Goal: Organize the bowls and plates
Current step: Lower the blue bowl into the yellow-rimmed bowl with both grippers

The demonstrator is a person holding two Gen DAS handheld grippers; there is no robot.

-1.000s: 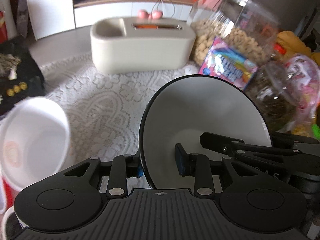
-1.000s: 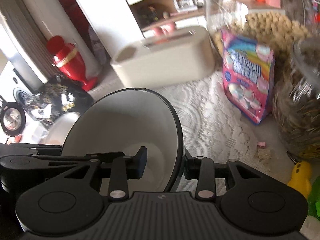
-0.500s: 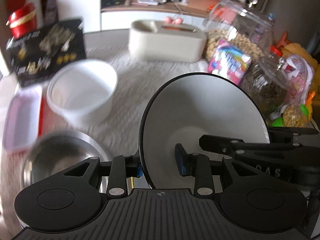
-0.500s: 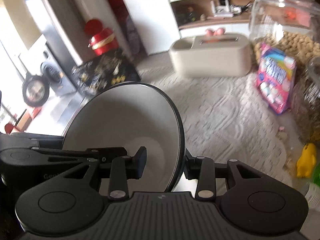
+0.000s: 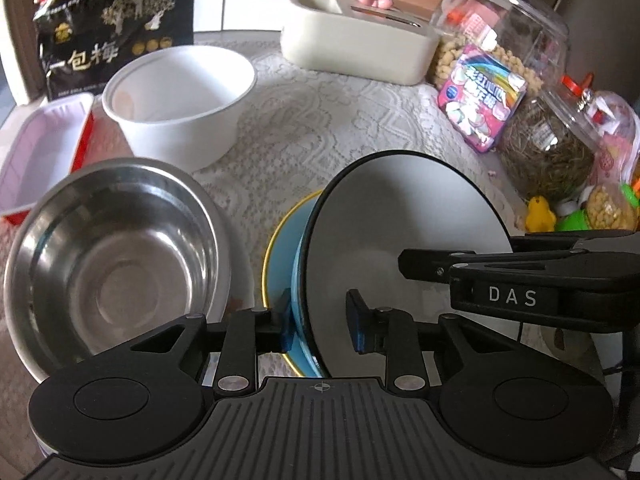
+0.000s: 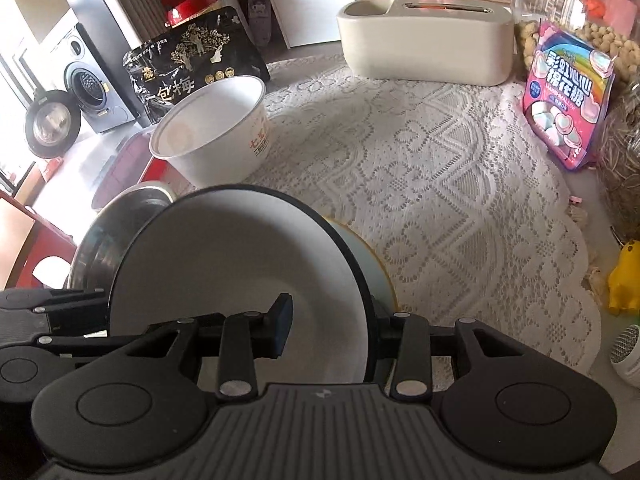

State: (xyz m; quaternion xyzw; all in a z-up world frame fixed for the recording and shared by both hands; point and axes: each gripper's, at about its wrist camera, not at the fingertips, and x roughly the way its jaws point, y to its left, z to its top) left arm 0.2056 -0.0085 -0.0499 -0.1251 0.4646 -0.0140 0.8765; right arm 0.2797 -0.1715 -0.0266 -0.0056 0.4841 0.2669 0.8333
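A grey bowl [image 5: 400, 216] with a black rim and a blue outside hangs tilted between both grippers, low over a blue plate [image 5: 280, 256] with a yellow rim. My left gripper [image 5: 320, 320] straddles its left wall, one pad outside and one inside, and its jaws are closing on the wall. The right wrist view shows the same bowl [image 6: 224, 256] with my right gripper [image 6: 332, 328] shut on its right wall, and the plate [image 6: 372, 272] peeks out behind it. A steel bowl [image 5: 116, 264] sits just left of the plate.
A white paper bowl [image 5: 180, 96] stands behind the steel bowl, and a red-edged tray [image 5: 40, 152] lies at the far left. A cream box [image 5: 352, 48], a pink marshmallow bag [image 5: 480, 96] and glass jars [image 5: 548, 148] line the back and right of the lace cloth [image 6: 440, 184].
Both grippers carried the bowl back and down across the table. The steel bowl and the blue plate came into view, and the bowl now hangs over the plate.
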